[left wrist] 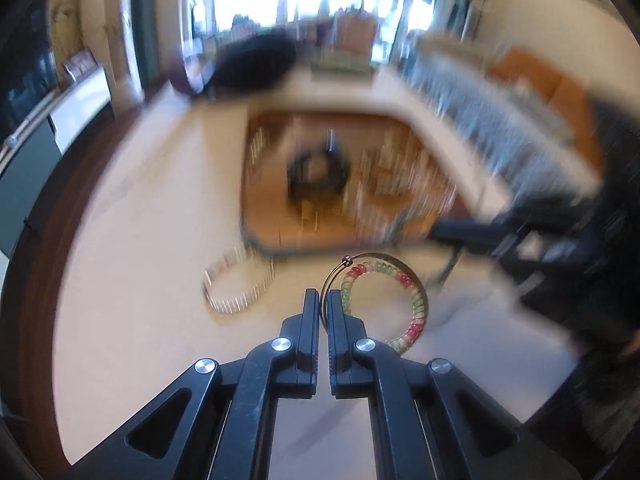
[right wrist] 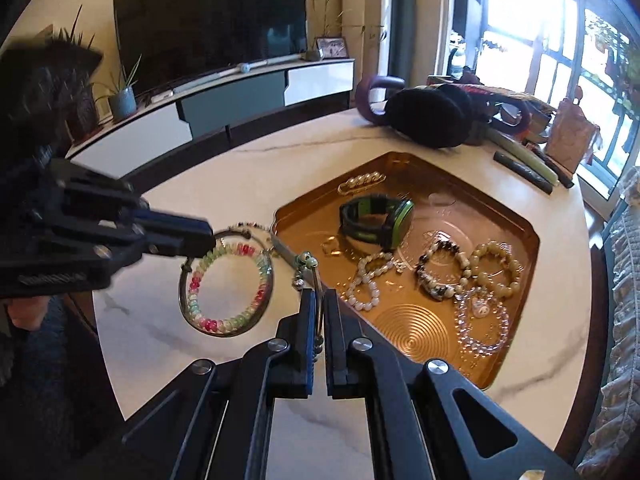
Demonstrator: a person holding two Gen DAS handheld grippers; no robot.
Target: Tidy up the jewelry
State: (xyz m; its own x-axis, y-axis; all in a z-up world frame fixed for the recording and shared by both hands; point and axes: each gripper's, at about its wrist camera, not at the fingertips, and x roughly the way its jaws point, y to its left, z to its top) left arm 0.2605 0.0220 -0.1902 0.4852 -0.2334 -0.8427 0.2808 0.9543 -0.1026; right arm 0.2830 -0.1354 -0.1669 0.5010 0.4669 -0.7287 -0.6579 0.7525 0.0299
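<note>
- Pinching nearly shut, our left tool (left wrist: 323,300) grips the thin wire hoop of a pink-and-green beaded bracelet (left wrist: 400,304), lifted over the marble bench (left wrist: 140,240).
- Our right tool (right wrist: 319,300) is almost closed on a slim bangle with a green bead (right wrist: 308,258) at the edge of the gold tray (right wrist: 532,240).
- Left view is motion-blurred; we only make out a silvery bracelet (left wrist: 236,288) on the bench.
- Right view alone shows the tray's contents clearly: a green-and-black watch (right wrist: 376,216), a pearl bracelet (right wrist: 366,284) and other beaded bracelets.
</note>
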